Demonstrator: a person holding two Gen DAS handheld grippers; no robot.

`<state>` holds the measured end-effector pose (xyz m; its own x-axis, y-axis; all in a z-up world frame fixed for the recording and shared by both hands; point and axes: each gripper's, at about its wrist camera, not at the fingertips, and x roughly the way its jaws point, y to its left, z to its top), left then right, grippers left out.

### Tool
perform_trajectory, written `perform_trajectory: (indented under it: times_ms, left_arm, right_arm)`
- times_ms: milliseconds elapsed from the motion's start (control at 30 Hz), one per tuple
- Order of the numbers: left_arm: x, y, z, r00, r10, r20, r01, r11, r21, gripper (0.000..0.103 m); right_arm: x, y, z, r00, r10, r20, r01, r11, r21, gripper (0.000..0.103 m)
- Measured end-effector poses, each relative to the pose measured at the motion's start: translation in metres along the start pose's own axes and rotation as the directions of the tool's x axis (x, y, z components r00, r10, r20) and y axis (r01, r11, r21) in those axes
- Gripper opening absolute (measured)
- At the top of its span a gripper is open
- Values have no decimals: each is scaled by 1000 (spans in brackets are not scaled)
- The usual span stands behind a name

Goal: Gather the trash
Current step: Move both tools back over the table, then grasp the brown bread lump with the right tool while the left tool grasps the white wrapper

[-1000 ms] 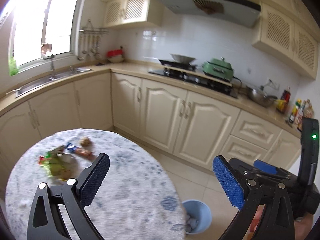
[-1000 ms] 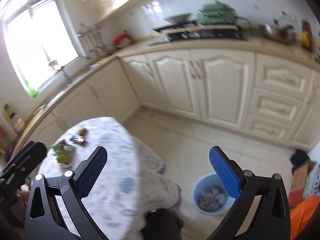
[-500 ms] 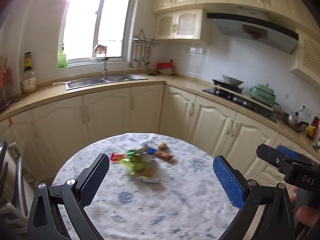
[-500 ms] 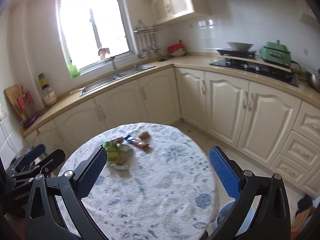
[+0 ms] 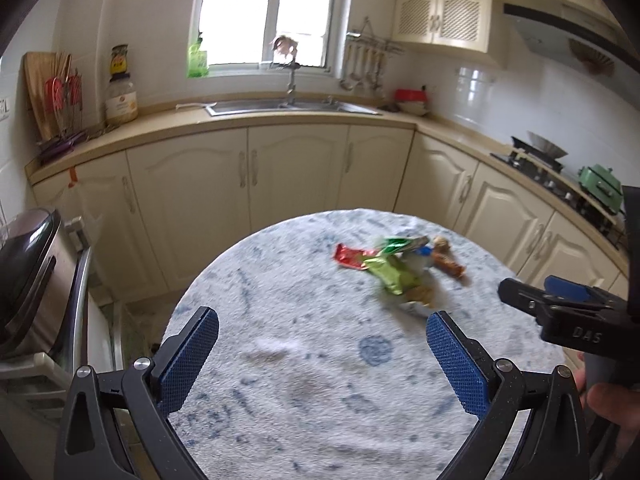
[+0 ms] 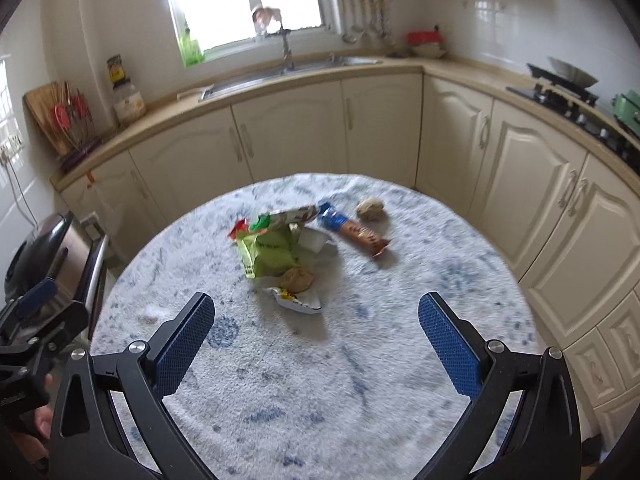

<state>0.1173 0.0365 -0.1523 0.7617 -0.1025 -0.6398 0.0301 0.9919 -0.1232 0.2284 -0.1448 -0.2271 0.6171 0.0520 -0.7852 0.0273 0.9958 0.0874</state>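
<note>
A heap of trash lies on a round table with a white and blue cloth (image 6: 304, 364): a green wrapper (image 6: 268, 254), a red wrapper (image 5: 352, 257), a blue and brown biscuit pack (image 6: 352, 232), a crumpled brown ball (image 6: 370, 209), another brown lump (image 6: 296, 279) and a white wrapper (image 6: 298, 300). The green wrapper also shows in the left wrist view (image 5: 394, 274). My right gripper (image 6: 316, 338) is open and empty, just short of the heap. My left gripper (image 5: 322, 356) is open and empty, left of and short of the heap.
Cream kitchen cabinets (image 6: 288, 136) wrap around behind the table, with a sink (image 5: 288, 106) under the window and a hob (image 6: 560, 94) at right. A steel appliance on a rack (image 5: 32, 280) stands close to the table's left edge. The right gripper's body shows at the left wrist view's right edge (image 5: 576, 320).
Both views have swung left from the floor and blue bin to the table. Both grippers have come closer to the heap. Jaws stay open.
</note>
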Motion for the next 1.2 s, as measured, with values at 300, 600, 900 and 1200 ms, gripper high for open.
perform_trajectory:
  times_ms: [300, 600, 900, 1200]
  left_arm:
    - [72, 6, 31, 997, 16, -78, -17, 1000, -17, 102]
    - [122, -13, 33, 994, -3, -108, 1, 1000, -15, 102]
    - [153, -35, 33, 992, -20, -122, 21, 1000, 8, 102]
    - [172, -67, 22, 989, -16, -146, 21, 999, 28, 102]
  right_arm:
    - [93, 5, -2, 990, 46, -137, -45, 999, 5, 91]
    - [135, 2, 5, 974, 111, -199, -103, 993, 49, 56]
    - [126, -5, 4, 972, 147, -184, -141, 989, 48, 33]
    - [126, -23, 0, 971, 130, -201, -126, 991, 34, 35]
